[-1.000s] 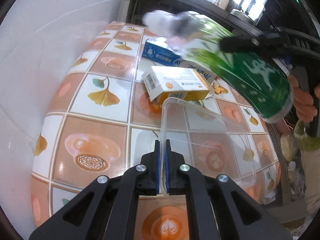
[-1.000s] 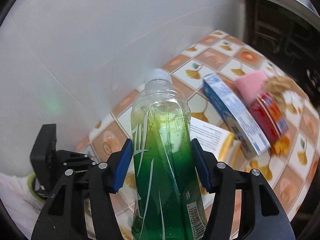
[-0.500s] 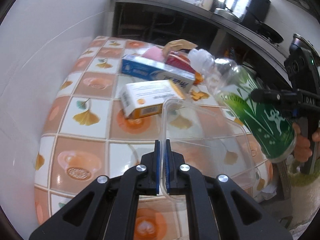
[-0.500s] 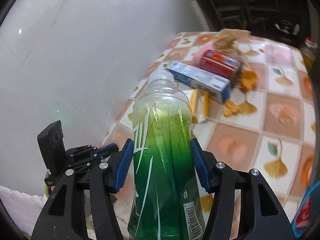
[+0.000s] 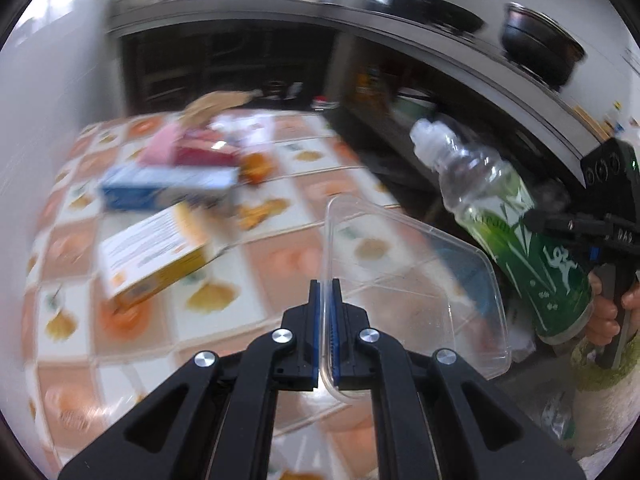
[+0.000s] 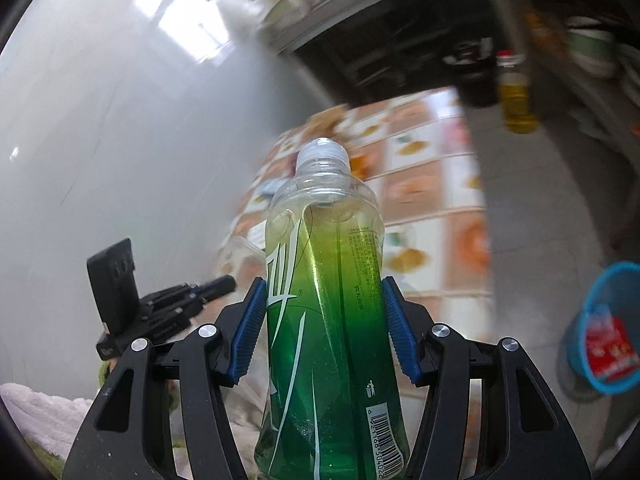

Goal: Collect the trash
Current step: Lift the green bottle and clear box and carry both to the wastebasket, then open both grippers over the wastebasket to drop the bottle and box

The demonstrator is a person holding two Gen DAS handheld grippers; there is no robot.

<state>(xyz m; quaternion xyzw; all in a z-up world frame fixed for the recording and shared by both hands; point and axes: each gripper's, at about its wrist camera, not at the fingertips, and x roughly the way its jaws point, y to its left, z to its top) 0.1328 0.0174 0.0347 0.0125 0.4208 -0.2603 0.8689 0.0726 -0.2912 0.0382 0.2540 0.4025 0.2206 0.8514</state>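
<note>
Item: green bottle (image 6: pixel 324 320), clamped in right gripper (image 6: pixel 324 332); clear lid (image 5: pixel 412 280), pinched in left gripper (image 5: pixel 326 312). Both now carried off table (image 5: pixel 280 256); blue bin (image 6: pixel 608 328) newly in sight, likely drop point

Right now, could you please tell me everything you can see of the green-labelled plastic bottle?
The bottle is clear plastic with a white screw cap, wrapped in a green label bearing white graphics and a barcode near its base. It looks empty. The right gripper clamps it across the labelled body, both blue pads pressing its sides, cap pointing away from the hand. It is held in the air off the tiled table's edge, touching nothing else.
</note>
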